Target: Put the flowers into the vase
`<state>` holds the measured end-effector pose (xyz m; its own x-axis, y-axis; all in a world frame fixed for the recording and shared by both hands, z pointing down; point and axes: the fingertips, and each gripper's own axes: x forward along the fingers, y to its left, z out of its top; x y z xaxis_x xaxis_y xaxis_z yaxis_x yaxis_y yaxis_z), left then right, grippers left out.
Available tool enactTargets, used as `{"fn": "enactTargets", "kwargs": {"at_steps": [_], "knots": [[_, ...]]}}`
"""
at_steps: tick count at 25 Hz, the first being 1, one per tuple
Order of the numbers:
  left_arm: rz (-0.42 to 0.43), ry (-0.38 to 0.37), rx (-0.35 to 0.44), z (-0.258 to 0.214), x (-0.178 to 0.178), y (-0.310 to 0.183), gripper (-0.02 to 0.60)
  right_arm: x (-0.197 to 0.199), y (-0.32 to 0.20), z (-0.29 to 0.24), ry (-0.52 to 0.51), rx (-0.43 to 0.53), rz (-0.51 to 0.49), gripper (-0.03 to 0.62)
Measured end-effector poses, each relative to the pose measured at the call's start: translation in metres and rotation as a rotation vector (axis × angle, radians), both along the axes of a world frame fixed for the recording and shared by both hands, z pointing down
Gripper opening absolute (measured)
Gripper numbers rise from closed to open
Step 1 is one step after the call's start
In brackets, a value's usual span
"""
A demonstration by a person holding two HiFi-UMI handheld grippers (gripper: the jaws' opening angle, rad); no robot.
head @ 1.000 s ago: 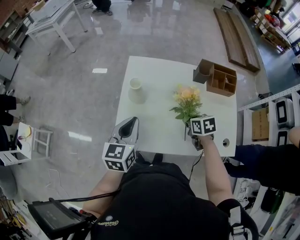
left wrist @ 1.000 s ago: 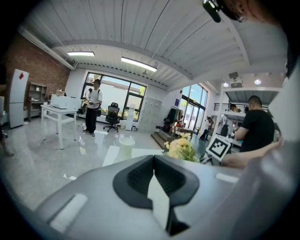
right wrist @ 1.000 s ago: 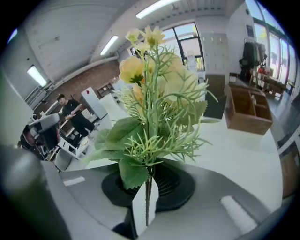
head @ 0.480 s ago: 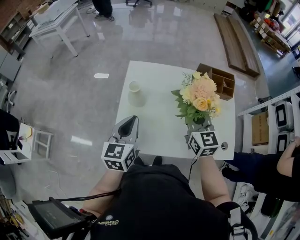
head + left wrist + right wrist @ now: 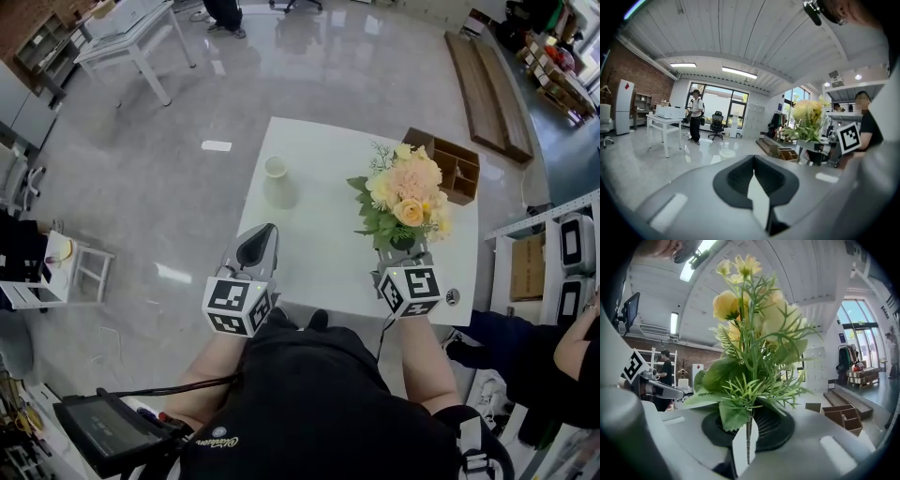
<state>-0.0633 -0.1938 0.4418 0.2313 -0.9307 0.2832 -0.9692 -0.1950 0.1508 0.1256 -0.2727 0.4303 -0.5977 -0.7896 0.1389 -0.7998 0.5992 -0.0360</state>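
Grab done, insertion pending: my right claw [image 5: 747, 430] is pinched tight on the stems of the flowers [image 5: 405, 195], held upright above the counter [image 5: 328, 239], vase [image 5: 277, 183] empty at their 10 o'clock, well apart; left claw [image 5: 256, 246] closed on nothing.

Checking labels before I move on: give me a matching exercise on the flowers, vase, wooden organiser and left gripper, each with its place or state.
Things:
1. flowers
2. vase
3. wooden organiser
4. left gripper

Places or states:
A. jaws together, nothing between them
B. upright on the left part of the table
C. stem clamped in the right gripper
D. at the table's far right corner

Pairs: 1-C, 2-B, 3-D, 4-A
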Motion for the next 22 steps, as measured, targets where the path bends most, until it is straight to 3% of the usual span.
{"fn": "enactTargets", "kwargs": {"at_steps": [8, 16, 22], "knots": [[-0.009, -0.008, 0.018, -0.006, -0.053, -0.01, 0.006, -0.023, -0.001, 0.007, -0.003, -0.025, 0.06, 0.048], [0.058, -0.003, -0.002, 0.005, -0.17, -0.027, 0.006, -0.149, -0.005, 0.009, 0.001, -0.031, 0.13, 0.048], [0.118, 0.007, -0.012, 0.005, -0.205, -0.039, 0.006, -0.193, 0.003, 0.009, 0.013, -0.047, 0.158, 0.048]]}}
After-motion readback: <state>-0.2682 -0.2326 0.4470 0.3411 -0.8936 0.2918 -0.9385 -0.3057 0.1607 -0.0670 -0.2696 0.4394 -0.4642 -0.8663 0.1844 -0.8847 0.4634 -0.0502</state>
